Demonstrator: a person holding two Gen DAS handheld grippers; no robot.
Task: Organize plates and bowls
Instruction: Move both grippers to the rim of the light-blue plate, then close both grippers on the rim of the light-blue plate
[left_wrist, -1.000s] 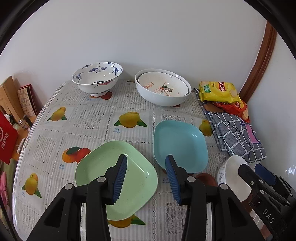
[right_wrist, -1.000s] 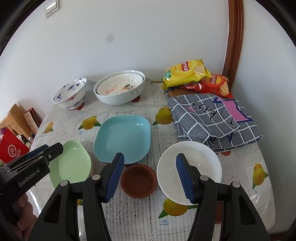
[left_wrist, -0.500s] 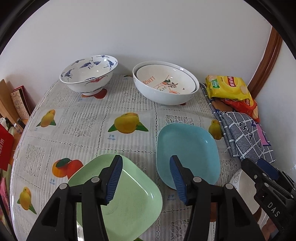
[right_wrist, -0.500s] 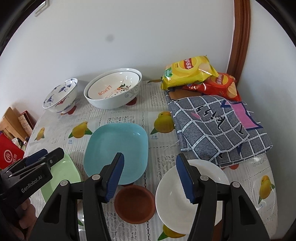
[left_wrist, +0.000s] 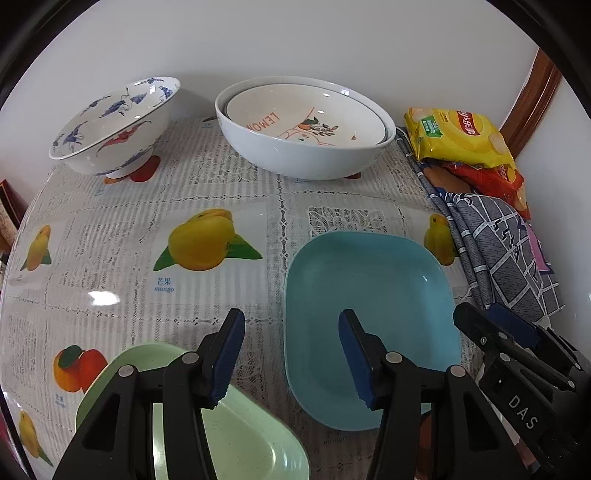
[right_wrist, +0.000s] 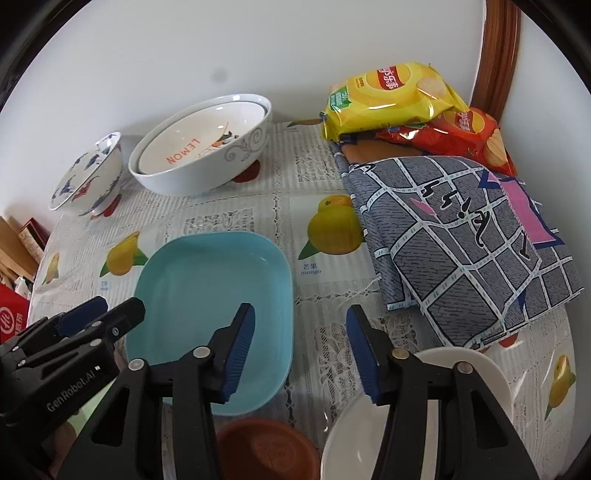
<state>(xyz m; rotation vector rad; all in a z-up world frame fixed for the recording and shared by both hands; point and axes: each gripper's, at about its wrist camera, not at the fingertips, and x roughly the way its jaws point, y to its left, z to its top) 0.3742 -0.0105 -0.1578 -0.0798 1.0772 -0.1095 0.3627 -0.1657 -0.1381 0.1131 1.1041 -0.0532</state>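
A light-blue square plate (left_wrist: 369, 295) (right_wrist: 207, 280) lies mid-table, with a green plate (left_wrist: 240, 435) to its left. On its right are a small brown dish (right_wrist: 269, 450) and a white plate (right_wrist: 491, 369). My left gripper (left_wrist: 291, 321) hangs open and empty over the blue plate's left rim. My right gripper (right_wrist: 301, 312) hovers over the blue plate's right rim; its jaws are closing with nothing between them. At the back stand a blue-patterned bowl (left_wrist: 110, 129) (right_wrist: 88, 177) and two nested white bowls (left_wrist: 306, 125) (right_wrist: 203, 155).
Chip bags (right_wrist: 388, 99) (left_wrist: 458, 136) and a folded grey checked cloth (right_wrist: 461, 236) (left_wrist: 498, 258) fill the right side by the wall. Boxes and a red pack (right_wrist: 11, 317) sit past the table's left edge. Bare fruit-print tablecloth (left_wrist: 207, 243) lies ahead of the left gripper.
Both grippers have sunk and moved forward over the table, so the plates and bowls loom larger. The left jaws stand wider than a second ago; the right jaws have narrowed a little.
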